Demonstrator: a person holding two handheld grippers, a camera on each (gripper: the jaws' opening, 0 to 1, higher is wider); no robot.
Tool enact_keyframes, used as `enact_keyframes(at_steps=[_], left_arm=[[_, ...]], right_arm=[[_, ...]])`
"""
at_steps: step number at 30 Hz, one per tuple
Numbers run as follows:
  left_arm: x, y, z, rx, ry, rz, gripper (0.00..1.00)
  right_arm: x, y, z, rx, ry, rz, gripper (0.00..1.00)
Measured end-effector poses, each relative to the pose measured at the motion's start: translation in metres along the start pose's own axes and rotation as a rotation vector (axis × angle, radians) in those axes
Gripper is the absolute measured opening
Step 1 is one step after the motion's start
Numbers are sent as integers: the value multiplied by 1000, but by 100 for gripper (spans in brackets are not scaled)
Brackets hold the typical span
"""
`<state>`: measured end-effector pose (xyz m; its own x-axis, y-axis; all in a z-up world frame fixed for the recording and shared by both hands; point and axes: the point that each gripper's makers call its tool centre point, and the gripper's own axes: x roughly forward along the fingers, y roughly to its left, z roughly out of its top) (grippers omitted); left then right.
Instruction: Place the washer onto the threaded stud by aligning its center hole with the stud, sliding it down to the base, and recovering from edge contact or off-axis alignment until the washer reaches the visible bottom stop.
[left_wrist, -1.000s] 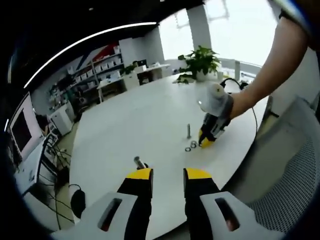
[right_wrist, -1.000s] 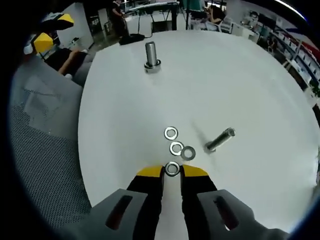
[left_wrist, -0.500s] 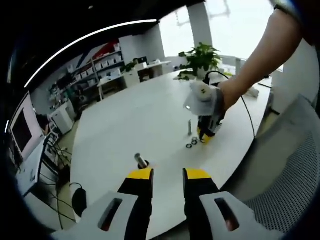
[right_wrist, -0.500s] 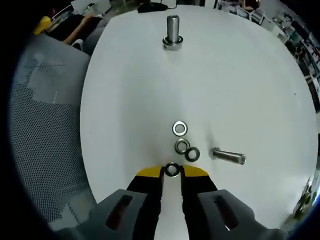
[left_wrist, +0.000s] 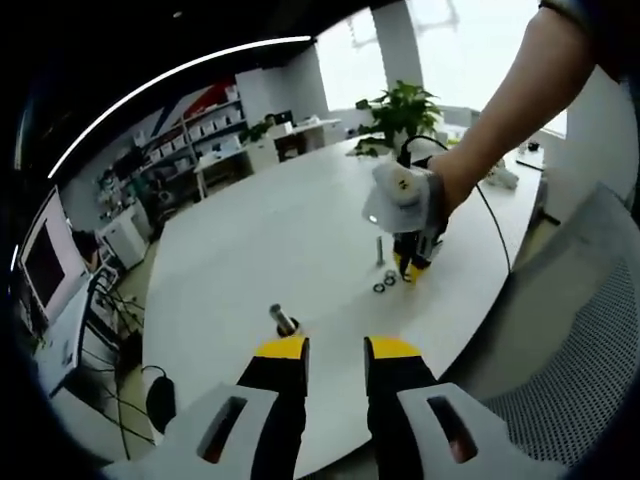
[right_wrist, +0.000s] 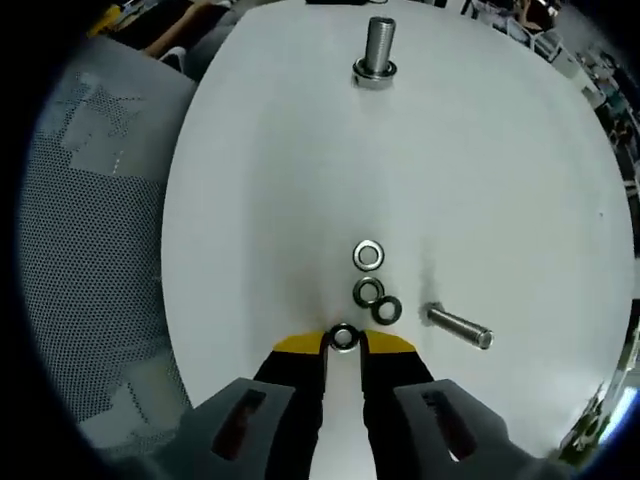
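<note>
washer (right_wrist: 344, 337) in right gripper (right_wrist: 344, 342), edge hidden

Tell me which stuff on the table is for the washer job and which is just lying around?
For the job:
- washer pinched in the right tongs
- three spare washers on the white table
- two upright studs

Just lying around:
- potted plant
- mesh chair
- left tongs, open and holding nothing
</note>
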<state>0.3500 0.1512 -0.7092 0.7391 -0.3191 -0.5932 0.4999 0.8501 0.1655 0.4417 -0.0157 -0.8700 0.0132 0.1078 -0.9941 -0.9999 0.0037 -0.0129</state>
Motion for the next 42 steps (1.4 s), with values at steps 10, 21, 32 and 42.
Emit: enact_keyframes(at_steps=[10, 21, 32, 42], left_arm=[[0, 1, 0, -1, 0, 3, 20], [-1, 2, -2, -8, 7, 11, 19], [-1, 2, -1, -6, -1, 13, 19], [-1, 3, -1, -4, 1, 17, 19]], right_arm=[[-1, 0, -2, 11, 8, -8, 14], [-3, -1, -8, 57, -95, -7, 14], [-15, -11, -29, 221, -145, -1, 13], [-32, -29, -28, 254, -176, -21, 13]])
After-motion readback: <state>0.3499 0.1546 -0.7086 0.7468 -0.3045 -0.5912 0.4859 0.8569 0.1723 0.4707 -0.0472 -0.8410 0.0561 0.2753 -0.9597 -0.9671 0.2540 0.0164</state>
